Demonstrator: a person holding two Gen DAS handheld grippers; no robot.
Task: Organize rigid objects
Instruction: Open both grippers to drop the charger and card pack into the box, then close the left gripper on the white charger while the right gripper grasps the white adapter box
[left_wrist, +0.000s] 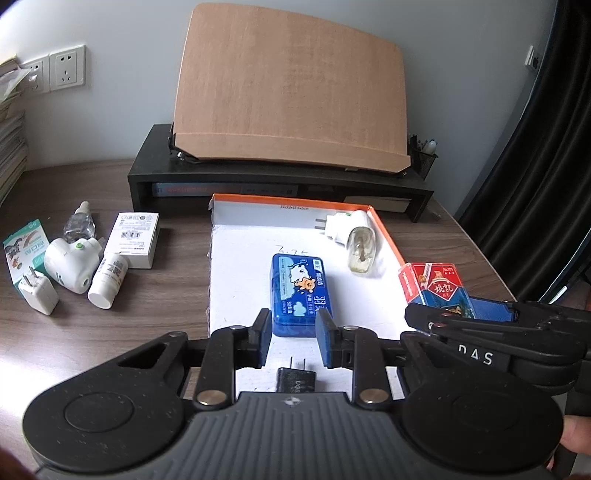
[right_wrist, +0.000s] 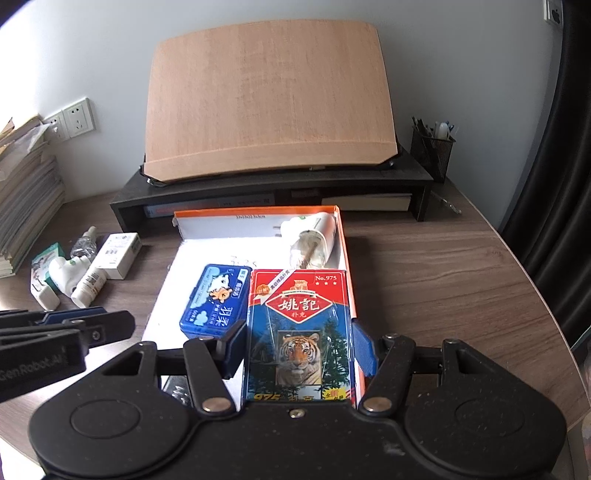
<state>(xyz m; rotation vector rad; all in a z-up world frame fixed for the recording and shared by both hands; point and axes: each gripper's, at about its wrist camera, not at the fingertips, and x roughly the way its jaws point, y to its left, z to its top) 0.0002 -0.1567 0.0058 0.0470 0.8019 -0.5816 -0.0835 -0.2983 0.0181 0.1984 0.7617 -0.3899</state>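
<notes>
Over tray (right_wrist: 343, 236), right fingers (right_wrist: 364, 347) clamp card box (right_wrist: 299, 332).

Shallow box lid (left_wrist: 384, 236) lies on the desk (left_wrist: 166, 295), in front of the monitor riser (left_wrist: 258, 184) – a slanted board (left_wrist: 288, 88) rests on that riser. In the lid: a tin (left_wrist: 299, 291) near the middle, a plug-in vaporizer (left_wrist: 351, 236) behind and right of it, a small charger (left_wrist: 295, 380) in front. Card pack (right_wrist: 299, 332) right of the tin, between the right gripper's (right_wrist: 299, 350) jaws. Left of the lid – a cluster: carton (left_wrist: 135, 238), bottle (left_wrist: 107, 282), second vaporizer (left_wrist: 72, 266), plug adapter (left_wrist: 38, 299). Pen cup (right_wrist: 432, 147) at the riser's right end.
</notes>
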